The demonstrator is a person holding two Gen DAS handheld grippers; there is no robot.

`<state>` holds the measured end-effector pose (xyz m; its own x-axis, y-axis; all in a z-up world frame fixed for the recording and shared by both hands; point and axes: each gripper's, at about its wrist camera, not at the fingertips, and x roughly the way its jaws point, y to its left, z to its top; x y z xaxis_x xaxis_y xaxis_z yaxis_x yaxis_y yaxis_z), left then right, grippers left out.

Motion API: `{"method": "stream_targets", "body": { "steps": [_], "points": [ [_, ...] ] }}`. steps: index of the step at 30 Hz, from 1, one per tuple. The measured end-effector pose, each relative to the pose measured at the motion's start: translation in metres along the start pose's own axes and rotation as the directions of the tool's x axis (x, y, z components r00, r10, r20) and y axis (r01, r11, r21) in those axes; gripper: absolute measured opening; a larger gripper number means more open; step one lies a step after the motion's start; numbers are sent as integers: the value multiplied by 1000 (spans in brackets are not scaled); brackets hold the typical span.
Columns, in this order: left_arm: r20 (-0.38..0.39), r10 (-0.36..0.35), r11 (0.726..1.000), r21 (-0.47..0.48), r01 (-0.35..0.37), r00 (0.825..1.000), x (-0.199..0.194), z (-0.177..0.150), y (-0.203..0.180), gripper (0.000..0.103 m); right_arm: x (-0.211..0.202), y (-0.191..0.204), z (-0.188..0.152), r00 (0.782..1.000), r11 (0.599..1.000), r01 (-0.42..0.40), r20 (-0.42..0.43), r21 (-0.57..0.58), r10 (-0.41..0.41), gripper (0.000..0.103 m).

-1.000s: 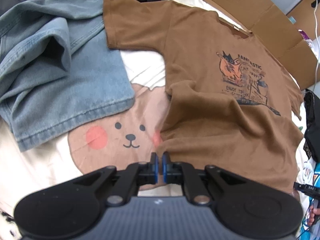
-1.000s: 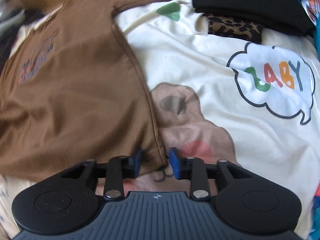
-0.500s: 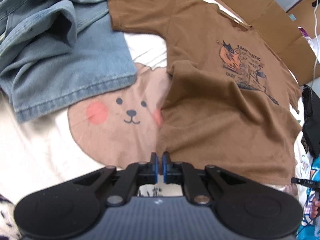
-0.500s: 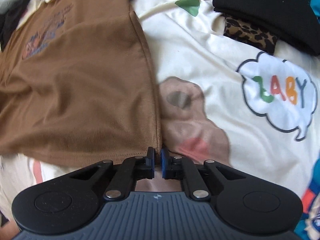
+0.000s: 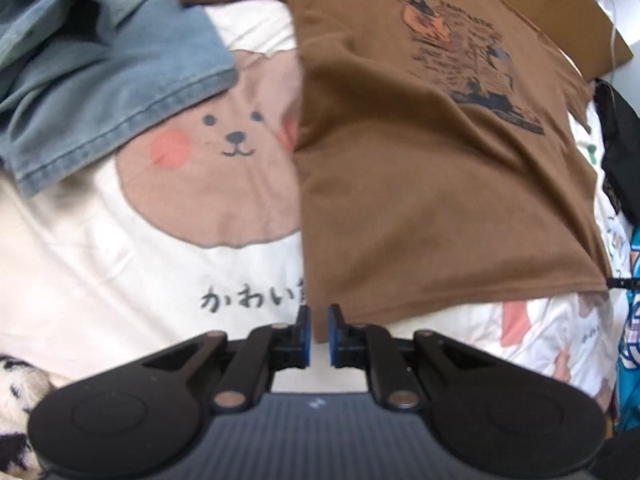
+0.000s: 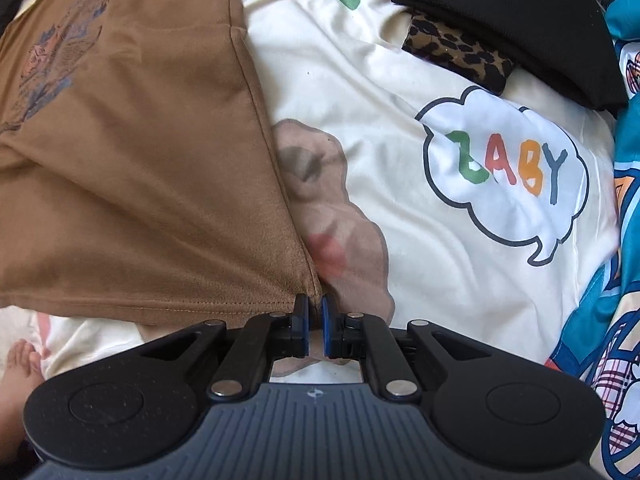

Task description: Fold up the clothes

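left wrist view takes in most of the brown t-shirt (image 5: 420, 168), spread print-side up from the middle toward 1 o'clock on the cartoon bedsheet (image 5: 120, 272). the left gripper (image 5: 317, 330) sits at 6 o'clock with its blue pads drawn close, a narrow slit between them, and the shirt's near hem corner runs down into that slit; it looks pinched on the corner. this view alone shows the blue denim garment (image 5: 100, 72) lying at 10 o'clock, its hem just beside the sheet's bear face (image 5: 224, 144), and the shirt's left sleeve resting on the denim at 12 o'clock. brown cardboard (image 5: 580, 24) lies beyond the shirt at 1 o'clock. a fuzzy black-and-white fabric (image 5: 16, 400) peeks in at 8 o'clock.

right wrist view shows the other side of the same t-shirt (image 6: 140, 160), filling 9 to 11 o'clock, with its side seam running down to the right gripper (image 6: 315, 322) at 6 o'clock. those pads are clamped on the hem corner, cloth visibly caught between them. only here do you see the "baby" speech bubble (image 6: 508, 176) at 3 o'clock, a black garment (image 6: 500, 12) at 1 o'clock lying over a leopard-print piece (image 6: 456, 52), and teal patterned fabric (image 6: 624, 200) along the 3 to 4 o'clock edge. bare toes (image 6: 20, 364) show at 8 o'clock. nothing lies across the shirt between the two held corners.
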<state>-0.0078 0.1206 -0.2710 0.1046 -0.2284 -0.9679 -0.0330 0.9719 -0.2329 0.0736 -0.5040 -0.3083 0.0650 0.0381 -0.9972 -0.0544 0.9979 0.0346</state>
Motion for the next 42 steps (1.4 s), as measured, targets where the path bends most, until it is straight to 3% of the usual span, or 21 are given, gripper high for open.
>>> {"method": "stream_targets", "body": {
  "steps": [2, 10, 18, 21, 25, 29, 32, 34, 37, 38, 39, 40, 42],
  "points": [
    [20, 3, 1000, -27, -3, 1000, -3, -3, 9, 19, 5, 4, 1, 1000, 1000, 16, 2, -9, -16, 4],
    [-19, 4, 997, -79, -5, 1000, 27, -2, 27, 19, 15, 4, 5, 999, 1000, 30, -11, 3, -30, 5],
    [-40, 29, 999, -15, -30, 999, 63, -4, 7, 19, 14, 3, 6, 999, 999, 35, -18, 11, -35, 5],
    [-25, -25, 1000, 9, 26, 999, 59, -6, 1, 14, 13, 4, 6, 999, 999, 43, -19, 5, -43, 5],
    [15, -126, 992, 26, 125, 992, 46, -9, -2, 14, 12, 4, 5, 999, 999, 48, -20, 5, -48, 5],
    [14, -80, 997, -17, 81, 997, 49, -10, 8, 16, 11, 3, 5, 999, 999, 50, -21, 9, -50, 5],
    [15, -85, 994, -66, 85, 996, 53, -10, 19, 17, 10, 1, 5, 999, 999, 42, -17, 21, -42, 6],
    [25, -100, 991, -85, 101, 995, 56, -9, 21, 21, 8, -1, 5, 999, 999, 36, -20, 26, -35, 6],
    [53, -141, 984, -106, 146, 989, 56, -7, 21, 36, 2, -2, 5, 999, 999, 26, -31, 28, -25, 6],
    [46, -147, 984, -96, 151, 988, 56, -7, 19, 36, 0, -3, 6, 999, 999, 22, -35, 29, -21, 5],
    [28, -141, 986, -81, 143, 990, 55, -6, 18, 28, -1, -3, 6, 999, 999, 19, -38, 29, -18, 5],
    [10, -135, 989, -65, 135, 991, 55, -6, 17, 1, -3, -4, 6, 999, 999, 16, -42, 30, -14, 5],
    [-11, -145, 987, -74, 144, 989, 49, -7, 20, 2, -7, -5, 6, 999, 999, 9, -49, 31, -8, 5]
  ]
}}
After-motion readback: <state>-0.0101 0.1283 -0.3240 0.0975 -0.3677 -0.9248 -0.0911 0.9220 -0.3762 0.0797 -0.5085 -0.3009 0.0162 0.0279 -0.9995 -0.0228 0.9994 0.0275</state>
